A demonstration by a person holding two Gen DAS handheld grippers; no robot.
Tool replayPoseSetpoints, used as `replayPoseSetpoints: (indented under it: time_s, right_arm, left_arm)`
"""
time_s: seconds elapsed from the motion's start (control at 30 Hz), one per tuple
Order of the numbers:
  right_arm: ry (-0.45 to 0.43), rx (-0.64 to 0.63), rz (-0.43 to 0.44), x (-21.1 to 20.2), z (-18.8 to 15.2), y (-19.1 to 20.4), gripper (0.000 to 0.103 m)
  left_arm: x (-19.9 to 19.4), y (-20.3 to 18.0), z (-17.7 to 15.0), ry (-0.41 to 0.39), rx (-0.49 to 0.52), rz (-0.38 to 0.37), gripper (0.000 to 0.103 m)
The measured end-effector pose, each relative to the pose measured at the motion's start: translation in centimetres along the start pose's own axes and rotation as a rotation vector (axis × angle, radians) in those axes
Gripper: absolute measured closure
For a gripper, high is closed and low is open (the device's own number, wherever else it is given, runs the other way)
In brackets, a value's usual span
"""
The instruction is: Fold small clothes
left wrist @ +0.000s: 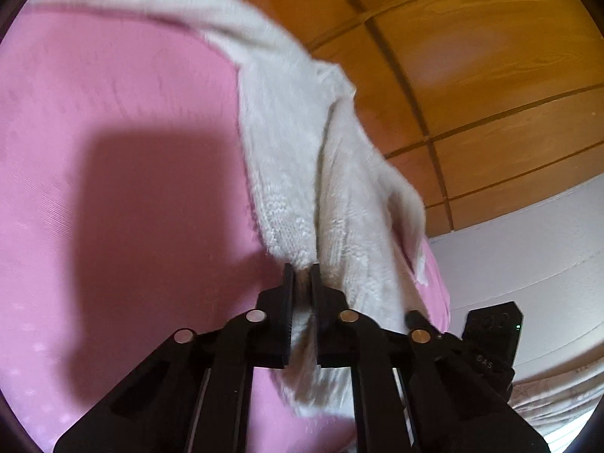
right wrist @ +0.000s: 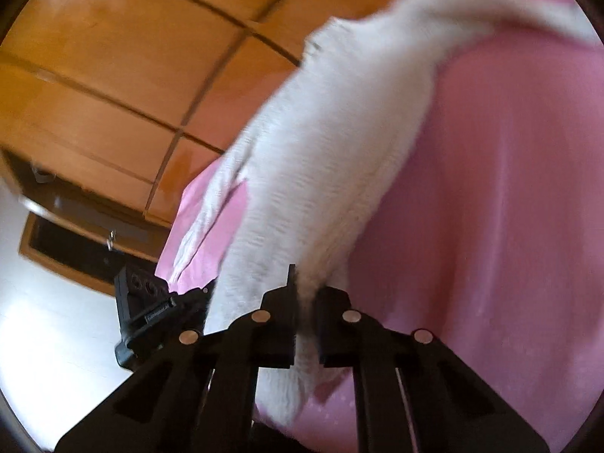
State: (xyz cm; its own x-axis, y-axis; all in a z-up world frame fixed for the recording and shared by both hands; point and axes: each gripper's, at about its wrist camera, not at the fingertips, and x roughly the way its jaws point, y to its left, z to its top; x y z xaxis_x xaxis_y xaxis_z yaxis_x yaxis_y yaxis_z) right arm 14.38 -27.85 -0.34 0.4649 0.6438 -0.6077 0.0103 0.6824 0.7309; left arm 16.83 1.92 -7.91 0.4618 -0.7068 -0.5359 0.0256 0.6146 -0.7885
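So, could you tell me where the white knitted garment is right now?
The white knitted garment is stretched over the pink bedsheet, pinched by the left gripper and right gripper.

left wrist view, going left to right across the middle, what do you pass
pink bed sheet → white knitted garment, its end pinched in the shut left claw → wooden panelled cabinet

Both the left gripper (left wrist: 302,268) and the right gripper (right wrist: 306,277) are matte black, with angular linkage arms, round silver pivot pins and flat, blade-like fingers.
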Motion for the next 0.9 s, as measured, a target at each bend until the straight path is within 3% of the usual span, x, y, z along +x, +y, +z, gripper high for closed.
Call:
replayPoseSetpoints:
  time_s: [0.17,0.33,0.43,0.5,0.53,0.57,0.63,0.67,0.7,0.77,0.83,0.87,0.9]
  right_arm:
    - [-0.107,-0.134,-0.031,-6.5,0.4,4.2,0.098]
    - [-0.217,-0.173,-0.032,-13.6,0.5,6.0,0.098]
    - [-0.216,-0.154,-0.148,-14.9,0.2,4.0,0.098]
    - [-0.172,-0.126,-0.212,-13.7,-0.2,1.7,0.097]
    - [-0.154,-0.116,-0.232,-13.1,-0.4,0.8,0.093]
    - [-0.131,-0.082,-0.251,-12.3,-0.9,-0.8,0.089]
    - [-0.080,-0.016,-0.254,-11.0,-2.2,-3.6,0.069]
    - [-0.074,-0.001,-0.267,-10.9,-2.8,-4.4,0.058]
    - [-0.063,0.008,-0.271,-10.7,-3.3,-5.2,0.054]
    - [-0.039,0.021,-0.278,-10.0,-4.3,-6.2,0.053]
    - [-0.019,0.013,-0.273,-9.2,-4.8,-6.6,0.053]
    - [-0.013,-0.015,-0.293,-8.9,-4.8,-6.4,0.058]
    - [-0.012,-0.041,-0.314,-8.6,-4.8,-5.8,0.081]
  left_arm:
    - [-6.6,-2.3,1.0,-0.092,0.069,0.003,0.102]
    - [-13.2,-3.8,1.7,-0.155,0.068,-0.012,0.102]
    - [-15.1,-3.2,1.4,-0.156,0.078,0.055,0.102]
    - [-14.2,-1.6,0.8,-0.109,0.069,0.117,0.102]
    - [-13.8,-0.4,0.4,-0.120,0.060,0.193,0.096]
    - [-13.3,0.4,-0.1,-0.122,0.061,0.216,0.070]
    - [-12.8,2.6,-1.3,-0.123,0.004,0.229,0.032]
    - [-12.5,4.0,-2.2,-0.121,-0.044,0.205,0.032]
    - [-12.1,4.6,-2.7,-0.100,-0.058,0.198,0.032]
    - [-12.0,5.4,-4.6,-0.081,-0.051,0.208,0.032]
    - [-10.9,5.5,-5.6,-0.057,-0.050,0.166,0.032]
    - [-10.4,5.1,-6.4,-0.047,-0.035,0.146,0.038]
    - [-9.8,4.6,-6.7,-0.034,-0.004,0.144,0.048]
